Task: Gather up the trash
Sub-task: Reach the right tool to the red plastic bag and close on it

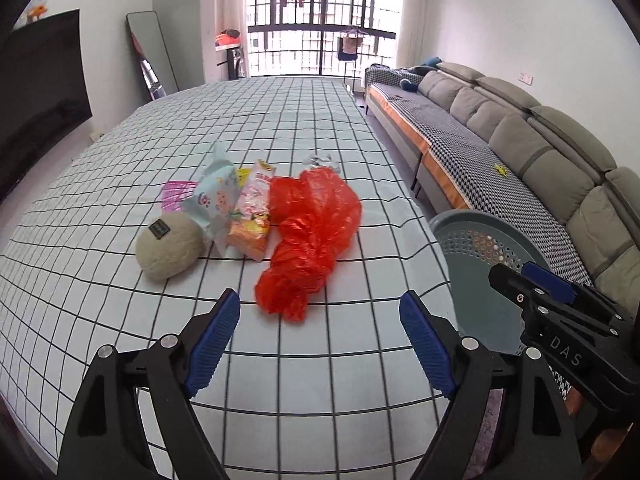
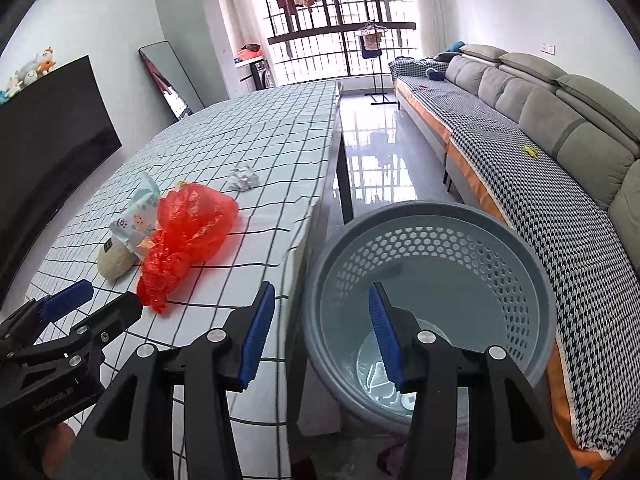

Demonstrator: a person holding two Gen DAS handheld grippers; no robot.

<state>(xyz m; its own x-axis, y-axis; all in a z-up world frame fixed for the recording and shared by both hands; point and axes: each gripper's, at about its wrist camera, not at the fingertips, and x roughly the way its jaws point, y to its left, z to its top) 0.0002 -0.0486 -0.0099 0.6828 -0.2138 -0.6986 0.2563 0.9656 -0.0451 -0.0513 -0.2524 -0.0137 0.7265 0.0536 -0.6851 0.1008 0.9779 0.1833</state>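
The left gripper point(image 1: 320, 322) stands wide open and empty over the checked cloth point(image 1: 120, 320). At its twelve o'clock lies a crinkled red bag point(image 1: 310, 232). The right gripper point(image 2: 322, 332) gapes partly, empty, above a grey perforated bin point(image 2: 532, 280); something pale, perhaps wrappers, lies inside. Crumpled foil point(image 2: 243, 177) sits at one o'clock of the bag.

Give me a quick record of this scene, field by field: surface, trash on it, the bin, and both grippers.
surface: table with grid-pattern cloth
trash: red plastic bag, snack wrapper, wipes pack, crumpled paper
other: beige plush
bin: grey basket beside the table, something pale at its bottom
left gripper: open, empty
right gripper: open, empty, over basket
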